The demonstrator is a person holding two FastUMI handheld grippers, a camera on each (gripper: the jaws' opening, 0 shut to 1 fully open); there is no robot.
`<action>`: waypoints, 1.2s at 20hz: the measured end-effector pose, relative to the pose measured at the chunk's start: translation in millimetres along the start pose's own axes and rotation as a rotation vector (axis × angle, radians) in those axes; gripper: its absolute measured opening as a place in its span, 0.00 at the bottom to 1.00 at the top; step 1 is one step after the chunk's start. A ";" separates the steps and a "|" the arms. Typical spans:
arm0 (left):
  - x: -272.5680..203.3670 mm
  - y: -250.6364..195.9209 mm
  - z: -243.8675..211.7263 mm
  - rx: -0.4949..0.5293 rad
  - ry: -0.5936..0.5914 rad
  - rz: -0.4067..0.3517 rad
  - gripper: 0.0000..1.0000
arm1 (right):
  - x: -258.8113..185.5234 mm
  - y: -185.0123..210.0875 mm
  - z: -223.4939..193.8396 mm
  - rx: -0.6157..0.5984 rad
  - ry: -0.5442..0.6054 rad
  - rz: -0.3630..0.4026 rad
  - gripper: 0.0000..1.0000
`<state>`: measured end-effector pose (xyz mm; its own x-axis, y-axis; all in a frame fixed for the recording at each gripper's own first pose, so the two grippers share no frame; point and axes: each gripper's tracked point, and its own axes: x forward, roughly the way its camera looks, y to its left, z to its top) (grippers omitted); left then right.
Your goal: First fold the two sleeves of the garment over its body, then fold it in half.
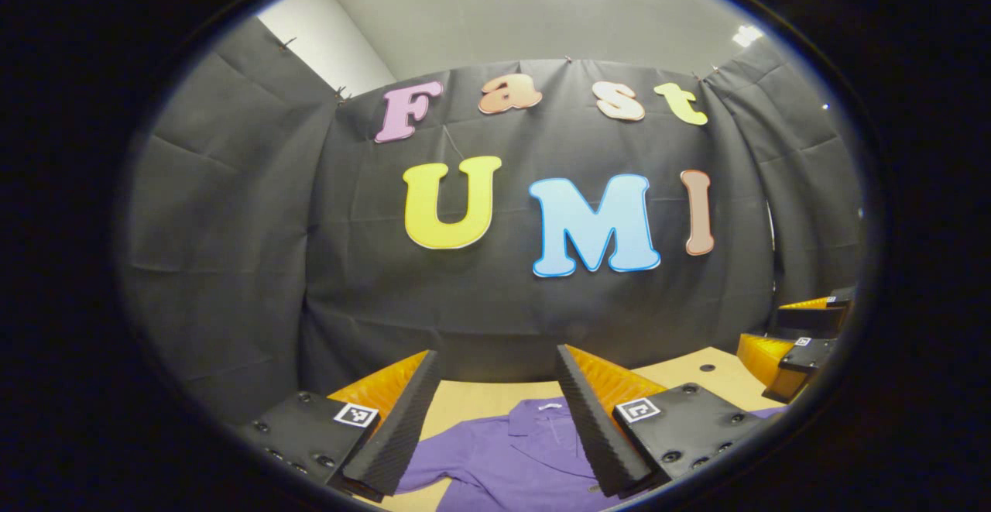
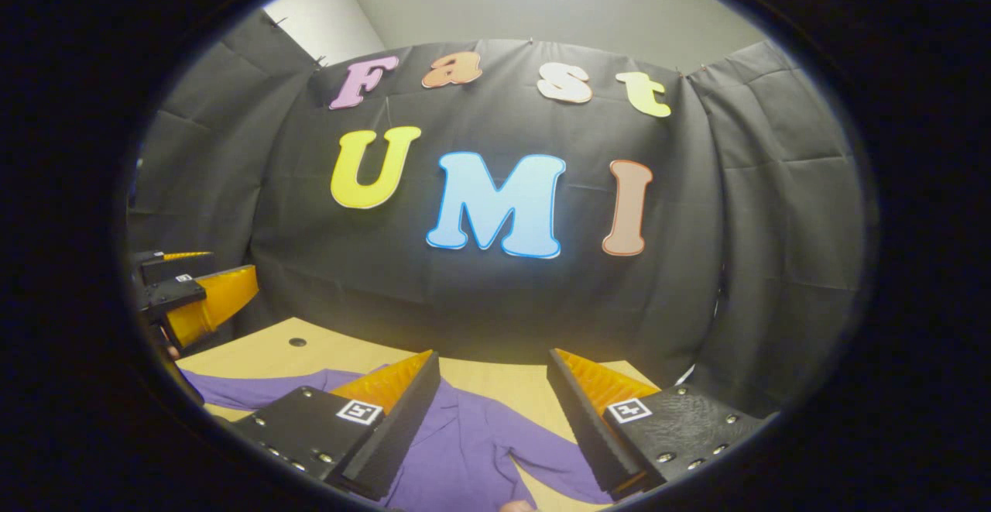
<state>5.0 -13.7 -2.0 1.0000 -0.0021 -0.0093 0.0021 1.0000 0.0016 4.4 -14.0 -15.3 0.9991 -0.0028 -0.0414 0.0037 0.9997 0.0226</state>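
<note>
1. My left gripper (image 1: 495,411) hangs at the bottom of the left gripper view, fingers apart, gripping nothing.
2. My right gripper (image 2: 492,411) is likewise spread and empty.
3. The purple garment (image 1: 511,458) lies on the table (image 1: 480,396), low in the frame, collar visible between my left fingers.

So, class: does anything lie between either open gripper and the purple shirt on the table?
Nothing visible does. The left gripper and the right gripper both stand open above the purple shirt, which lies flat on the table, with bare air between the fingers and the cloth.
</note>
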 end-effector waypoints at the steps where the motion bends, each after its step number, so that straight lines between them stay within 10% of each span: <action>1: 0.1 0.0 -1.1 0.001 0.003 0.002 0.97 | 0.9 -2.5 -0.3 0.001 0.001 -0.003 0.90; 11: 3.2 -1.8 -10.4 -0.018 0.027 -0.001 0.97 | 2.2 -26.2 -32.6 0.056 0.080 -0.057 0.91; 24: 14.5 -16.9 -13.2 -0.016 0.028 -0.020 0.96 | -23.3 -162.7 -156.1 0.172 0.381 -0.400 0.90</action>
<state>19.4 -30.6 -15.4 0.9991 -0.0221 -0.0374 0.0216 0.9997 -0.0152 -25.9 -173.1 -174.0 0.8331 -0.3399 -0.4365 0.4168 0.9044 0.0913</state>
